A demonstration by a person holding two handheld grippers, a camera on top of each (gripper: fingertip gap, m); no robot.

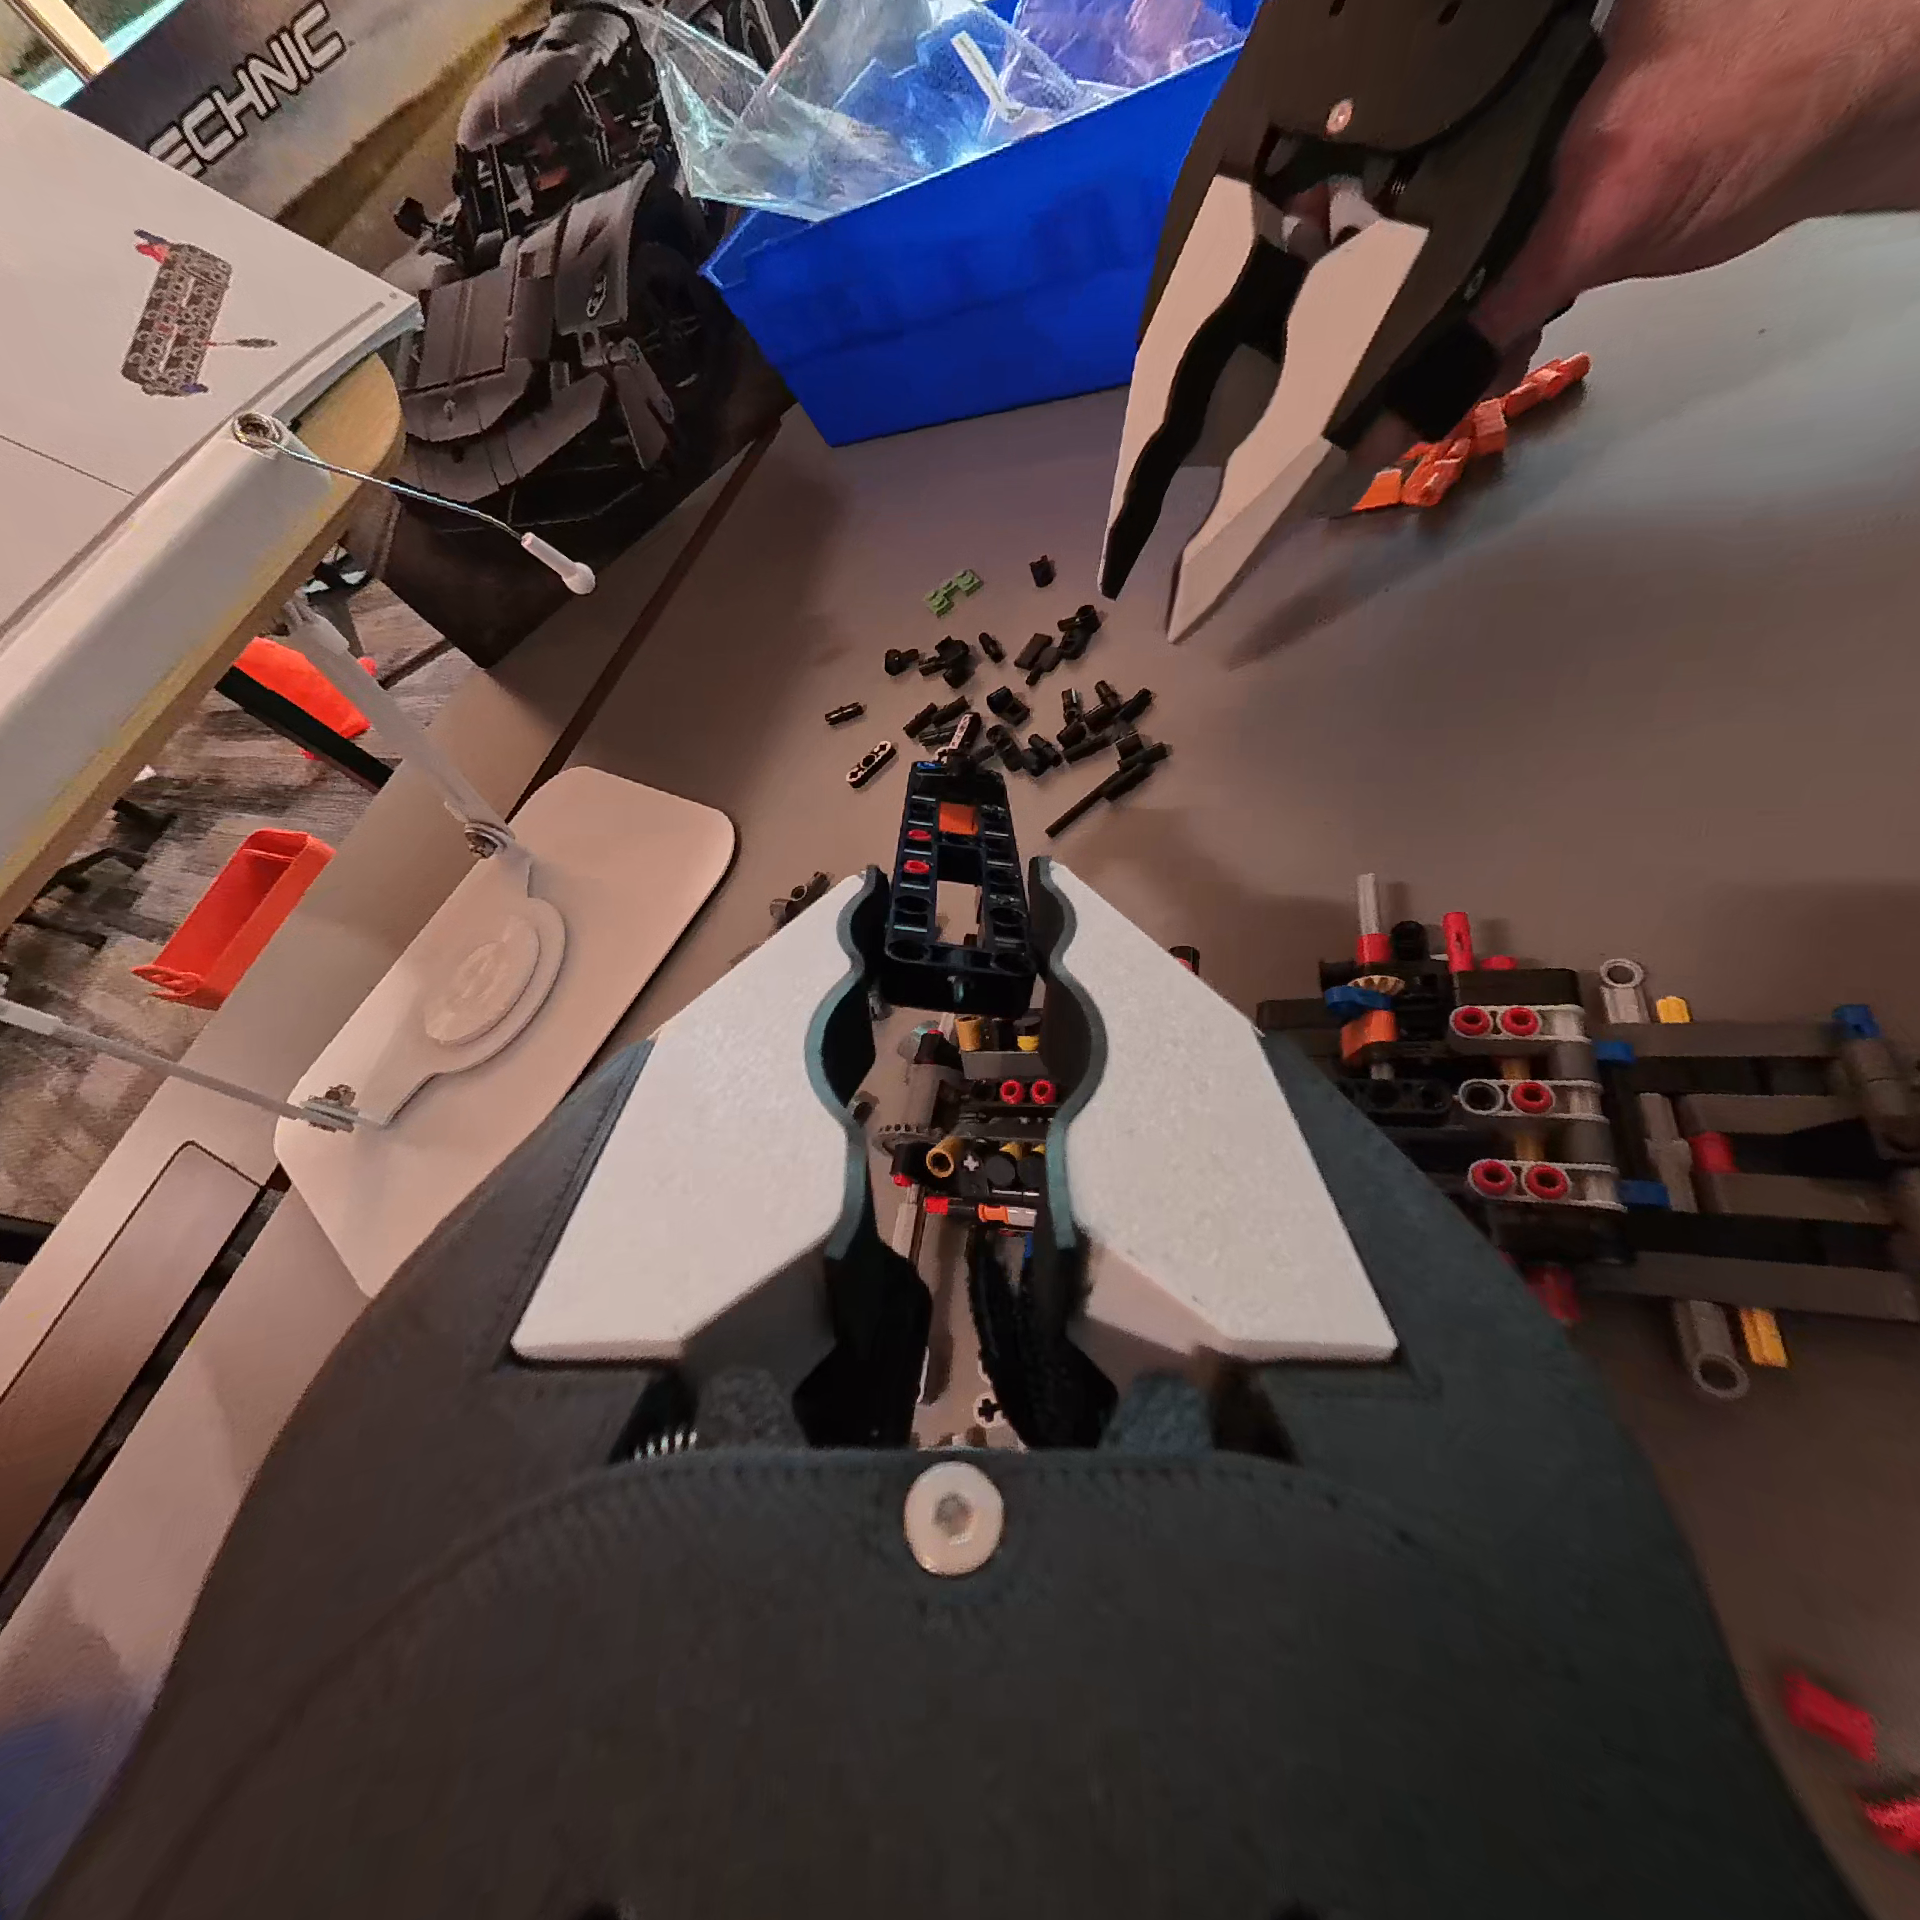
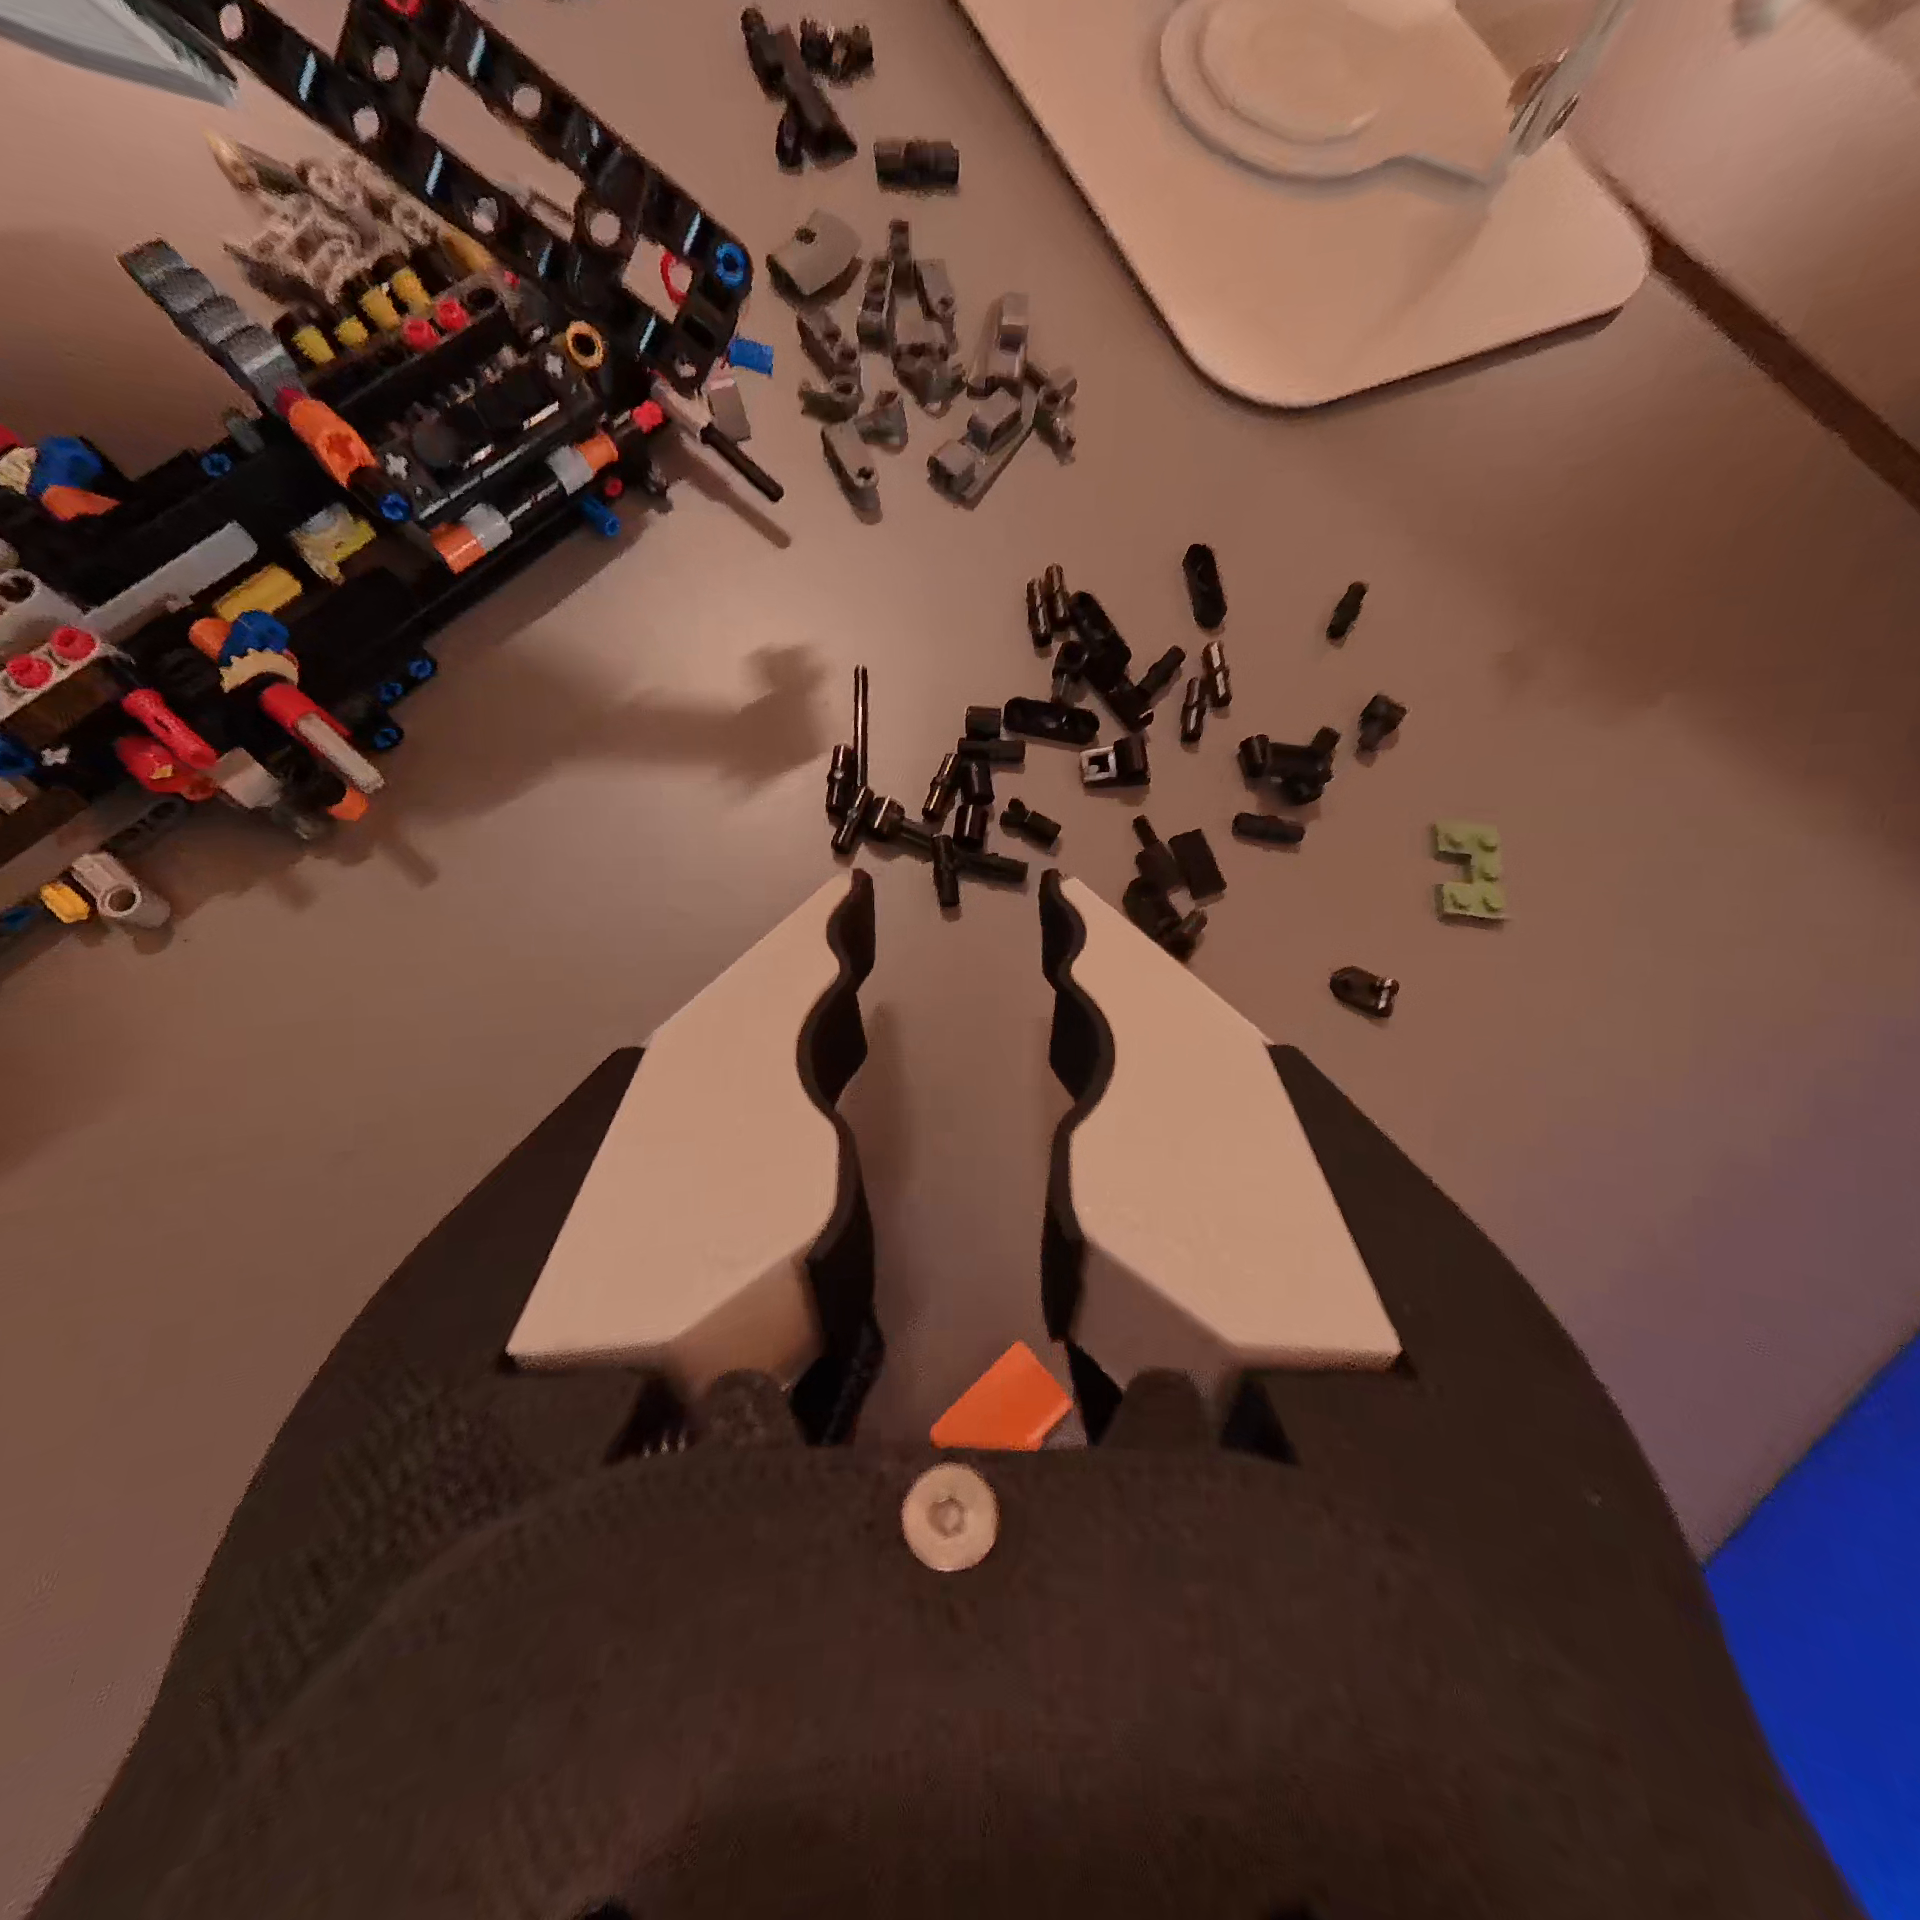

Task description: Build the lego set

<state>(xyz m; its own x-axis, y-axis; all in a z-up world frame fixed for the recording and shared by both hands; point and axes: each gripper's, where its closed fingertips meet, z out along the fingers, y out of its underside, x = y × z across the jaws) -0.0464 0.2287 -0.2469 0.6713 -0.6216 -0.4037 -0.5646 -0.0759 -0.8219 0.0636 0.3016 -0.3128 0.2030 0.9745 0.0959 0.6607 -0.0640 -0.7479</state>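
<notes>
My left gripper [image 1: 951, 914] is shut on a black open frame [image 1: 956, 904] with red pins and an orange part in it. The frame seems joined to one end of the big multicoloured lego assembly [image 1: 1558, 1091], which lies on the grey table. In the right wrist view the frame [image 2: 520, 177] rises at an angle from the assembly [image 2: 260, 520]. My right gripper [image 2: 951, 894] is open and empty, just above the near edge of a pile of small black pins [image 2: 1091, 748]. It also shows in the left wrist view [image 1: 1143, 613], held by a hand, beyond the pins [image 1: 1018, 707].
Loose grey parts [image 2: 925, 364] lie past the pins. A green plate [image 2: 1470, 871] lies to their right. Orange parts [image 1: 1475, 436] lie under the hand. A blue bin [image 1: 966, 281] with clear bags, the set's box [image 1: 540, 291] and a booklet [image 1: 135, 312] on a white stand [image 1: 582, 883] are at the back and left. Spacing between my two grippers at the tips: around 15 cm.
</notes>
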